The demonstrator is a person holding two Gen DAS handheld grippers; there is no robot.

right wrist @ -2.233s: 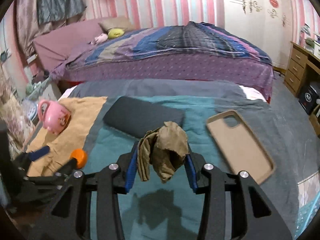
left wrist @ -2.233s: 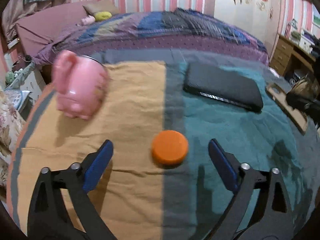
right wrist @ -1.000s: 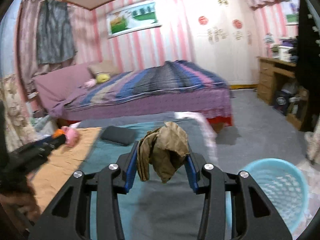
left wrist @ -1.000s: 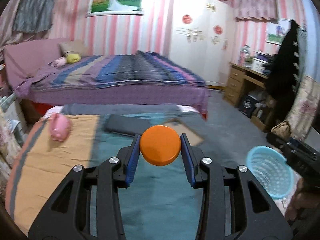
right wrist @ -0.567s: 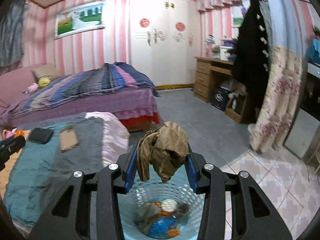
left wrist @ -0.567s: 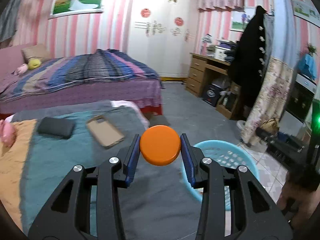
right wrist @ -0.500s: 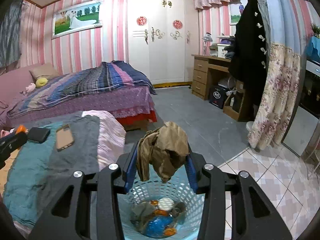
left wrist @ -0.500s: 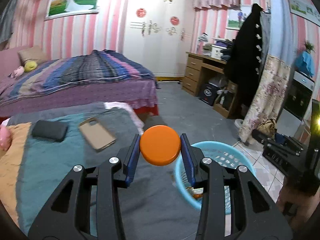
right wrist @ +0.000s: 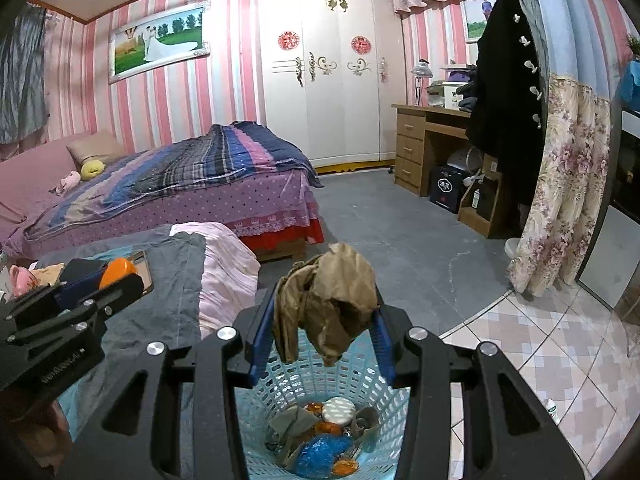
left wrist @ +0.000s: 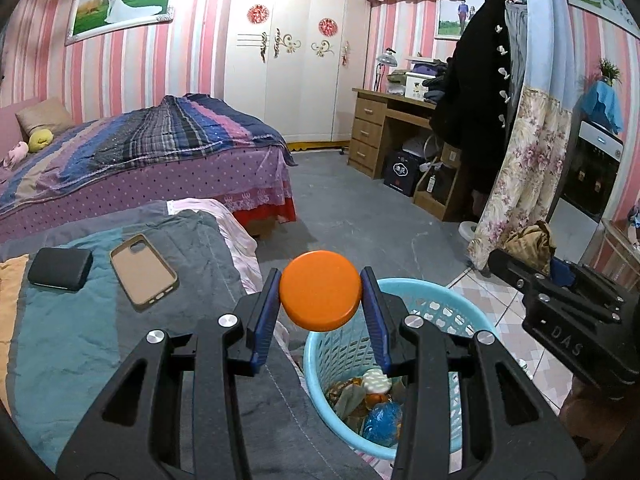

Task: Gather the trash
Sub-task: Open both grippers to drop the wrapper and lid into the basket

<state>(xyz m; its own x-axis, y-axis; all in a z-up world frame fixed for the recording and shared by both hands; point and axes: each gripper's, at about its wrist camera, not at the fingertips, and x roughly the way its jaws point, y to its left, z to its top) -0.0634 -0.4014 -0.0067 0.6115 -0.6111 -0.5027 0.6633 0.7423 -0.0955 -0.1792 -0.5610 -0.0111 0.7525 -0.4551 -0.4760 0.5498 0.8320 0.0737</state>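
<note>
My left gripper (left wrist: 320, 312) is shut on an orange round lid (left wrist: 320, 291) and holds it at the left rim of a light blue trash basket (left wrist: 444, 316) on the floor. My right gripper (right wrist: 324, 320) is shut on a crumpled brown paper wad (right wrist: 326, 300) and holds it above the same basket (right wrist: 288, 376), which holds several bits of trash. The right gripper also shows at the right of the left wrist view (left wrist: 532, 268). The left gripper shows at the left of the right wrist view (right wrist: 108, 280).
A low bed with grey and teal covers (left wrist: 80, 340) lies left of the basket, with a tan phone case (left wrist: 143, 272) and a black pouch (left wrist: 60, 269) on it. A purple bed (right wrist: 180, 184), a wooden desk (right wrist: 432, 140) and a floral curtain (right wrist: 568, 200) stand farther off.
Both grippers have swung from the low bed to the blue basket, each carrying its item. In the last half second the basket has come closer under them.
</note>
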